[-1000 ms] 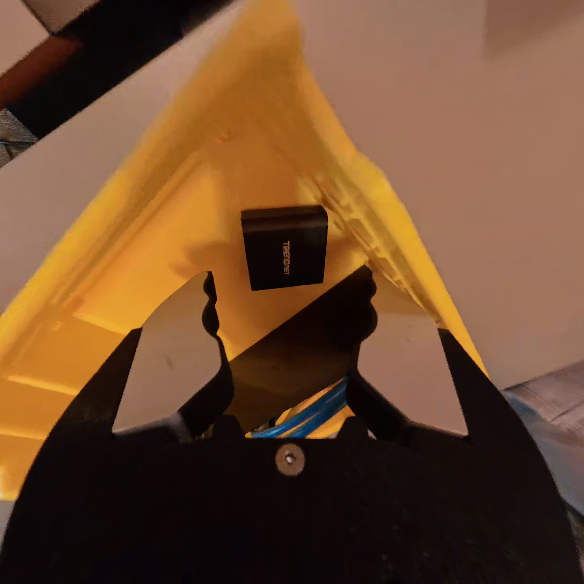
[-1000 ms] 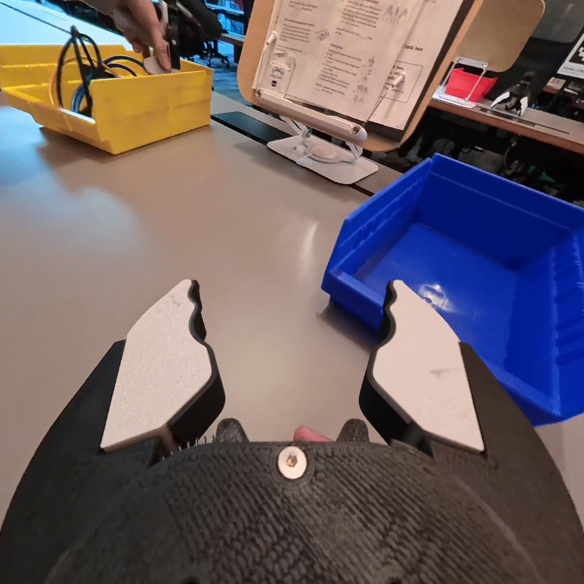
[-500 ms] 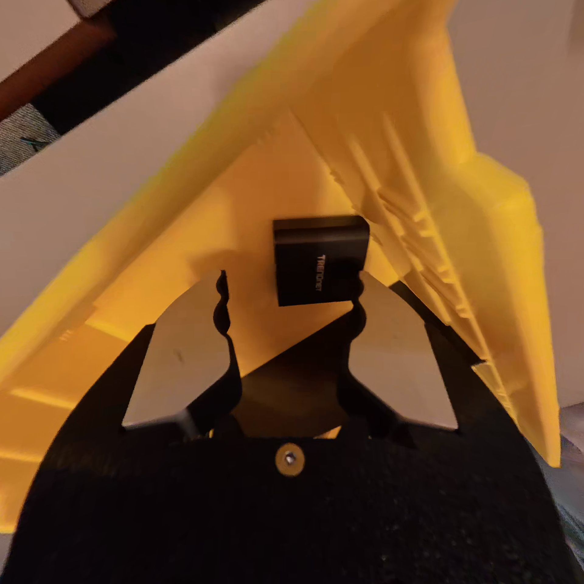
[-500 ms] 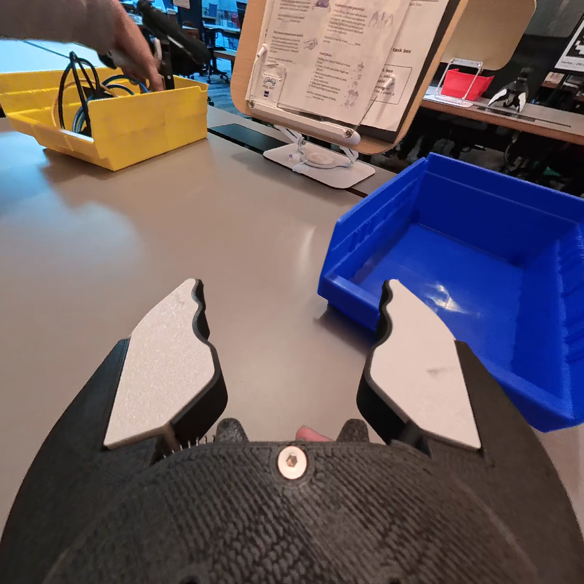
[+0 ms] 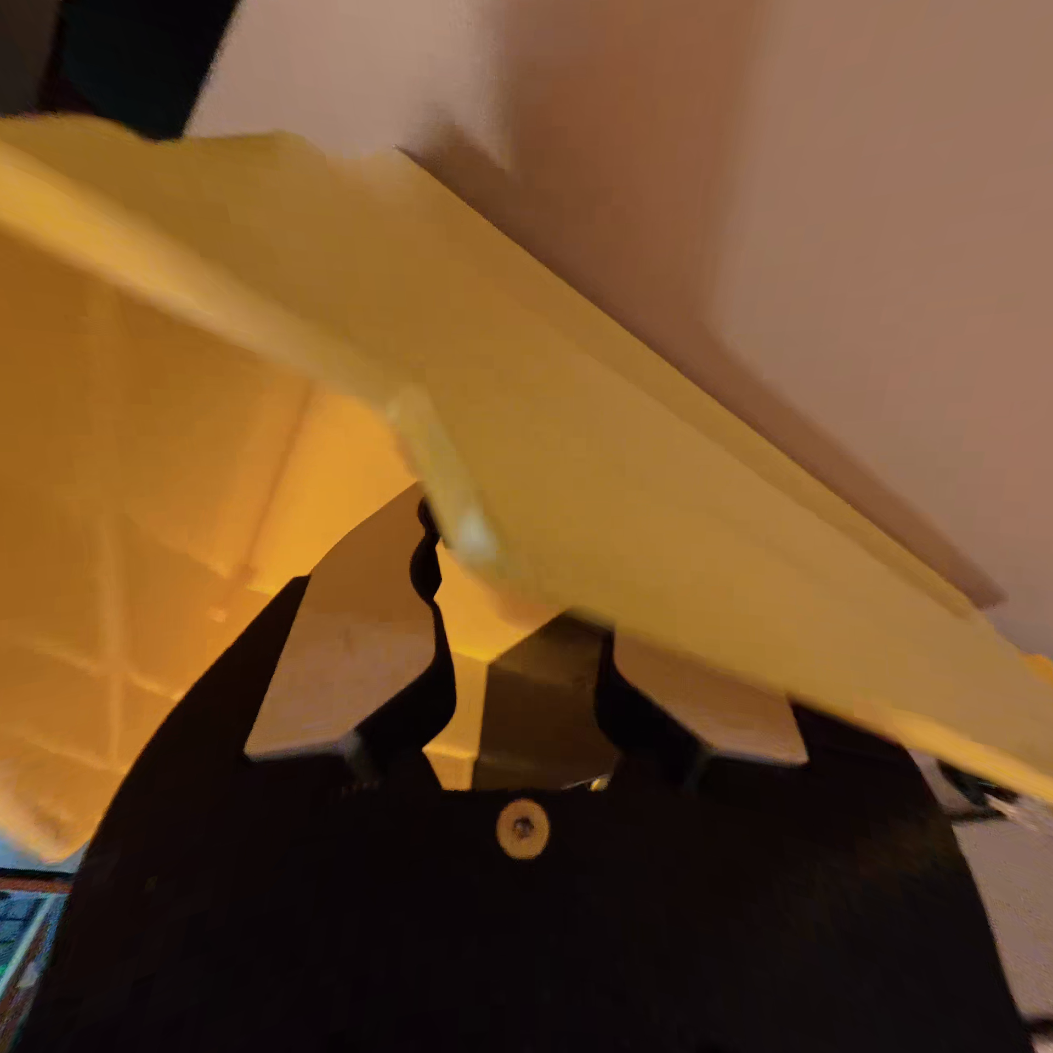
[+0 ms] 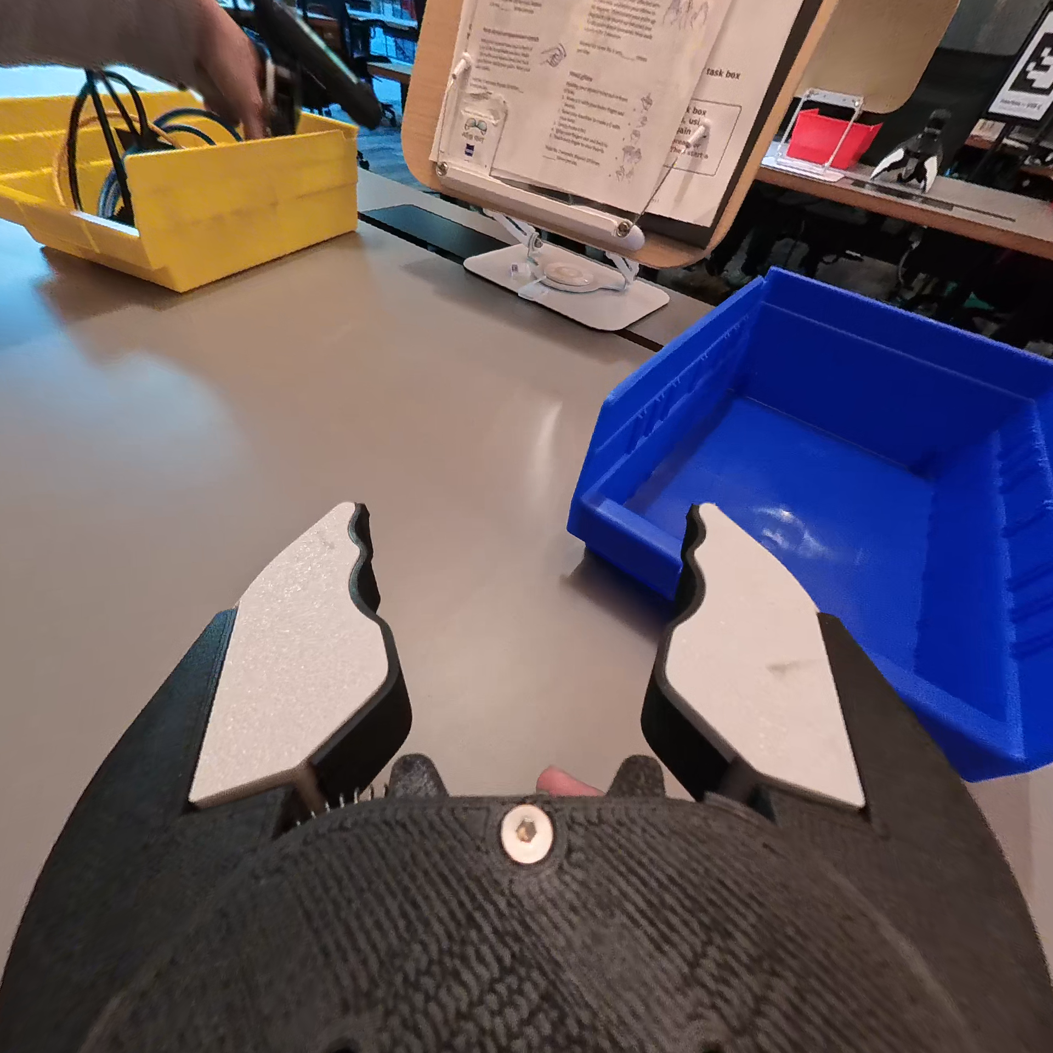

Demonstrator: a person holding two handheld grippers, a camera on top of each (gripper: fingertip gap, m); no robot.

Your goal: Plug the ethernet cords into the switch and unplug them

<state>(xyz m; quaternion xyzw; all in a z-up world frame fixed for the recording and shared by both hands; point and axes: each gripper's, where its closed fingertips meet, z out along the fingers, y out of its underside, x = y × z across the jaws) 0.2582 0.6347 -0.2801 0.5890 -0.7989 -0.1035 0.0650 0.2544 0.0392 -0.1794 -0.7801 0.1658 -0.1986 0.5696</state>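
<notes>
In the left wrist view my left gripper (image 5: 513, 570) is low inside the yellow bin (image 5: 598, 484), and the picture is blurred. The bin's wall hides the right fingertip. A dark block (image 5: 541, 701) sits between the fingers against the right one; I cannot tell what it is. The black switch does not show. In the right wrist view the left gripper (image 6: 285, 102), held by a hand, reaches into the yellow bin (image 6: 228, 205), which holds black and blue cords (image 6: 108, 142). My right gripper (image 6: 530, 513) is open and empty above the table.
An empty blue bin (image 6: 854, 501) stands just right of my right gripper. A document stand with papers (image 6: 598, 114) is at the table's back edge (image 6: 399, 216). Another table with a red holder (image 6: 826, 137) lies behind.
The left gripper has swung and dropped inside the yellow bin, its jaws have narrowed, and the switch has left its view. The right gripper has barely moved.
</notes>
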